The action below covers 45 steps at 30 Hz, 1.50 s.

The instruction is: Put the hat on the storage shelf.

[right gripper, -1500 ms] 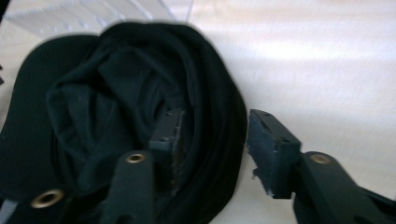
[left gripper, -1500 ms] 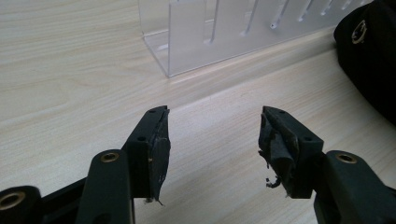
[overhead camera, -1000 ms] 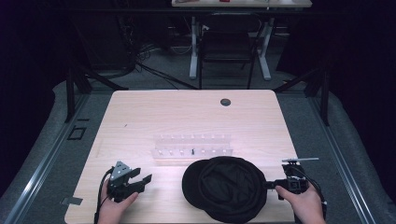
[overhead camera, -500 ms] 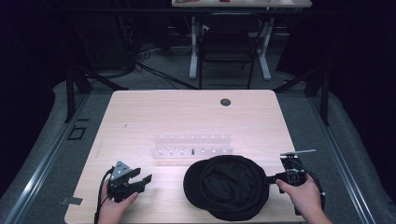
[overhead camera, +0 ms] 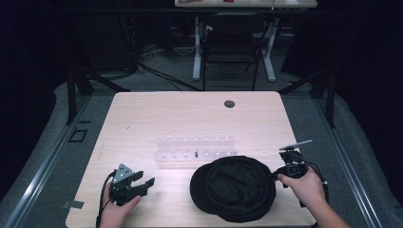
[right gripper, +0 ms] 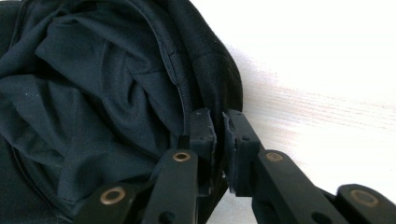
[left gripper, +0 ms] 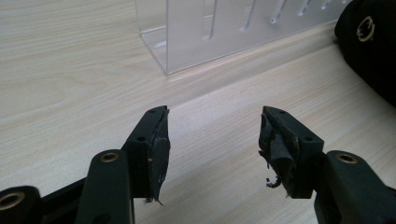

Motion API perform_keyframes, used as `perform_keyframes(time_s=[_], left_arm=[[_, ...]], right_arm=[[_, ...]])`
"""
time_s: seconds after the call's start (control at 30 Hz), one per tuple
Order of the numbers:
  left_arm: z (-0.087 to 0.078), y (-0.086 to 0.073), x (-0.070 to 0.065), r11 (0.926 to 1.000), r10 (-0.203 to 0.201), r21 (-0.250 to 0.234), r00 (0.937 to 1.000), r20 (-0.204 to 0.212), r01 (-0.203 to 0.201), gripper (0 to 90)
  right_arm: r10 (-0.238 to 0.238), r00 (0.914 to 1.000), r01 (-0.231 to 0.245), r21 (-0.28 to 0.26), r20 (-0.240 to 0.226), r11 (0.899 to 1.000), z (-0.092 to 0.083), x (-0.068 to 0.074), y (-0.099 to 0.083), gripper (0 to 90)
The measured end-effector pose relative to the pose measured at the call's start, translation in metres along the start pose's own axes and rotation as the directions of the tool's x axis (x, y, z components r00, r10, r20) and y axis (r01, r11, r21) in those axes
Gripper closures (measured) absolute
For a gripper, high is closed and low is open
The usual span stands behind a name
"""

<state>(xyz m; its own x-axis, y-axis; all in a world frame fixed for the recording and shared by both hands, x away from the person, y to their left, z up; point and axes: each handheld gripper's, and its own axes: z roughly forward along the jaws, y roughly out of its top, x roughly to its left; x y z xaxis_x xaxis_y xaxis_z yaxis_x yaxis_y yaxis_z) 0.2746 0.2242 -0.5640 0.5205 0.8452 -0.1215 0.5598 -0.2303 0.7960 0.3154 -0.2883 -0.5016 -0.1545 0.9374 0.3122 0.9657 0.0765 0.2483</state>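
A black cap (overhead camera: 233,187) lies upside down at the table's front right, its lining (right gripper: 93,84) facing up. My right gripper (overhead camera: 275,176) meets the cap's right rim; in the right gripper view its jaws (right gripper: 218,119) stand nearly together with the rim pinched between the pads. They have just been opening a little and the rim is still between them. My left gripper (overhead camera: 146,179) rests at the front left, well apart from the cap, its jaws wide open (left gripper: 212,126) over bare wood. The cap's edge (left gripper: 369,42) shows at the top right of the left gripper view.
A clear plastic rack (overhead camera: 195,147) with rows of small pegs stands mid-table just behind the cap, also seen close ahead as the rack (left gripper: 224,32). A dark round grommet (overhead camera: 229,103) sits near the table's far edge. The wooden table (overhead camera: 166,114) has dark floor around it.
The right hand shifted slightly away and to the right, and the cap's right rim came along a little. The left gripper has stayed where it was.
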Motion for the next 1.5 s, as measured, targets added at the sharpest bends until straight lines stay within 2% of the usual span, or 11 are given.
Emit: perform_keyframes(time_s=[0.13, 0.3, 0.47, 0.63, 0.67, 0.87, 0.97, 1.0, 1.4, 1.43, 1.5], left_arm=[[-0.001, 0.0, 0.0, 1.0, 0.002, 0.006, 1.0, 0.003, -0.002, 43.1], [0.0, 0.0, 0.0, 1.0, 0.0, 0.0, 1.0, 0.001, 0.0, 43.1], [0.0, 0.0, 0.0, 1.0, 0.001, 0.0, 1.0, 0.001, -0.001, 43.1], [0.0, 0.0, 0.0, 1.0, -0.001, 0.0, 1.0, 0.0, 0.001, 43.1], [0.0, 0.0, 0.0, 1.0, 0.0, 0.0, 1.0, 0.0, 0.0, 43.1], [0.0, 0.0, 0.0, 1.0, -0.001, 0.006, 1.0, 0.001, 0.001, 43.1], [0.0, 0.0, 0.0, 1.0, -0.001, 0.007, 1.0, 0.001, 0.001, 43.1], [0.0, 0.0, 0.0, 1.0, -0.001, 0.006, 1.0, 0.001, 0.001, 43.1], [0.0, 0.0, 0.001, 1.0, 0.0, 0.009, 1.0, 0.002, 0.0, 43.1], [0.0, 0.0, 0.001, 1.0, 0.0, 0.009, 1.0, 0.002, 0.0, 43.1], [0.0, 0.0, 0.0, 0.9999, 0.0, 0.01, 1.0, 0.001, 0.0, 43.1]], right_arm=[[-0.013, 0.9999, 0.013, 0.055, -0.006, 0.998, 0.002, 0.001, 0.005, 79.9], [0.007, 1.0, -0.007, 0.062, -0.005, 0.998, 0.005, 0.001, 0.007, 79.3], [-0.007, 0.9998, 0.005, 0.121, 0.017, 0.993, 0.007, -0.001, 0.01, 78.0], [-0.001, 0.9997, -0.002, 0.126, 0.025, 0.992, 0.01, -0.002, 0.008, 78.2], [0.024, 0.9996, -0.025, 0.104, 0.016, 0.994, 0.013, -0.002, 0.007, 78.7], [0.004, 0.9998, -0.007, 0.126, 0.021, 0.992, 0.013, -0.002, 0.008, 78.8], [0.027, 0.9994, -0.029, 0.087, 0.02, 0.996, 0.015, -0.001, 0.006, 79.2], [-0.001, 0.9995, -0.003, 0.127, 0.03, 0.992, 0.012, -0.001, 0.008, 79.5], [0.039, 0.9992, -0.04, 0.15, 0.008, 0.988, 0.01, 0.004, 0.011, 86.4], [0.014, 0.9999, -0.016, 0.179, 0.009, 0.984, 0.008, 0.003, 0.012, 86.7], [0.038, 0.9993, -0.038, 0.164, 0.003, 0.986, 0.007, 0.004, 0.012, 87.1]])
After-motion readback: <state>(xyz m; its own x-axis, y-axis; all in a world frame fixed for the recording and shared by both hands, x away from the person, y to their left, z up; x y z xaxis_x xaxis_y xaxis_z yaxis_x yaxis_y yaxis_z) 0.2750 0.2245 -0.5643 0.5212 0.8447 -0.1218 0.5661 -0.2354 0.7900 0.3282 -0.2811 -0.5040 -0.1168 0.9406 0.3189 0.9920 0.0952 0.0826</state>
